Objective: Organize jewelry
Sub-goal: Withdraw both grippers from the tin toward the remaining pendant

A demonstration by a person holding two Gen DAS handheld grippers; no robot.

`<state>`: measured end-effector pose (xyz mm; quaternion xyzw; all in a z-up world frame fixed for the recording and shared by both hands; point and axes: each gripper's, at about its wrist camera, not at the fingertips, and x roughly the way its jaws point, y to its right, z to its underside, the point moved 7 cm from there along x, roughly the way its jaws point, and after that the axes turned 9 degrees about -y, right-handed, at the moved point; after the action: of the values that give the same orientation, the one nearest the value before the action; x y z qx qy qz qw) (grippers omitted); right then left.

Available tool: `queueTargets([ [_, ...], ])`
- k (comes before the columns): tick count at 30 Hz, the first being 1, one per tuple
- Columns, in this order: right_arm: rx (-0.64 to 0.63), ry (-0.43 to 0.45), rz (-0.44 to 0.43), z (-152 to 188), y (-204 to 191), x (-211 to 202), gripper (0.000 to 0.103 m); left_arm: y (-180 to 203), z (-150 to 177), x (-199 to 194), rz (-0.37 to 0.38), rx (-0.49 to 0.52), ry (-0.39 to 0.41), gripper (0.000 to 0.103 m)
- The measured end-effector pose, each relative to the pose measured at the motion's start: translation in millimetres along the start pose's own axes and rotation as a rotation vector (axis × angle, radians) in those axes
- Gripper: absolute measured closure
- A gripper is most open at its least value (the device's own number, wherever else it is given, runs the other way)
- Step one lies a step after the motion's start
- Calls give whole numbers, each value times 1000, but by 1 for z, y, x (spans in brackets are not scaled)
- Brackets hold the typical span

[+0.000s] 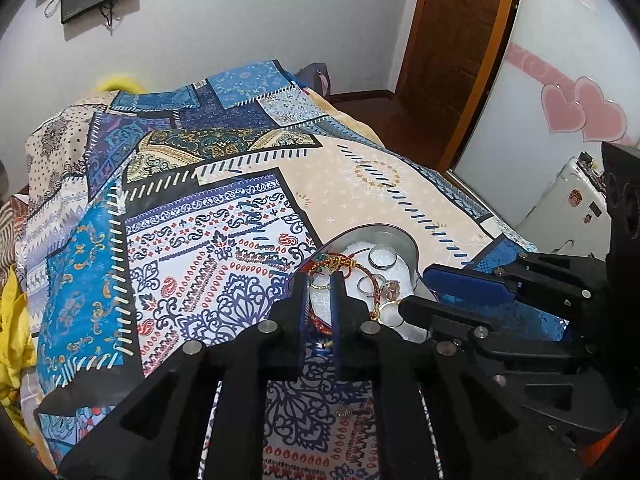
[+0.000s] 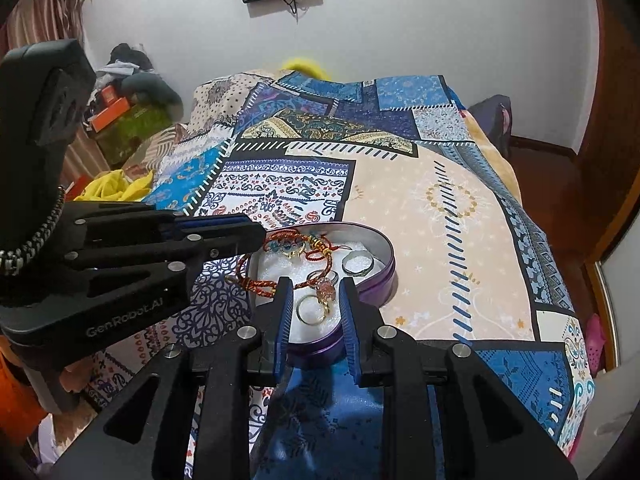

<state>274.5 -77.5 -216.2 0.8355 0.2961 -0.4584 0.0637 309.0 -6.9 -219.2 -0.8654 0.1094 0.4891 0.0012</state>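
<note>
Heart-shaped purple metal tin [image 2: 380,276] on patchwork-print bedspread [image 2: 440,208]; red braided cord bracelet [image 2: 280,284], rings inside. Right gripper [image 2: 316,304] fingers apart above gold ring [image 2: 310,309].

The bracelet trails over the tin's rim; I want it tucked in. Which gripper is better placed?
Left: the left gripper straddles the red braided bracelet at the heart-shaped tin's rim; the right gripper hovers open over the gold ring.

tins: 1, purple heart tin [image 2: 382,278]
cord bracelets: 1, red-gold [image 2: 280,285]
rings: about 4, silver band [image 2: 358,263], gold ring [image 2: 310,309], stone ring [image 2: 325,289], one [image 2: 291,249] under cord
grippers: 2
</note>
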Motion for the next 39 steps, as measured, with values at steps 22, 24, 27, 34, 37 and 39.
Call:
queueTargets([
  [22, -2, -14, 14, 27, -9, -22, 80, -1, 40, -45, -36, -17, 12, 71],
  [24, -4, -25, 10, 32, -11, -20, 80, -1, 47, -43, -38, -18, -2, 71],
  [27, -11, -52, 4, 41, -16, -14, 80, -2, 59, -41, -38, -20, -24, 71],
  [34, -27, -107, -16, 61, -29, 3, 80, -3, 81, -37, -45, -15, -64, 71],
  [37, -51, -102, -9, 64, -36, 5, 80, -2, 88, -35, -47, -13, -75, 71],
  [39, -70, -99, -1, 65, -39, 6, 80, -3, 91, -33, -50, -11, -80, 71],
])
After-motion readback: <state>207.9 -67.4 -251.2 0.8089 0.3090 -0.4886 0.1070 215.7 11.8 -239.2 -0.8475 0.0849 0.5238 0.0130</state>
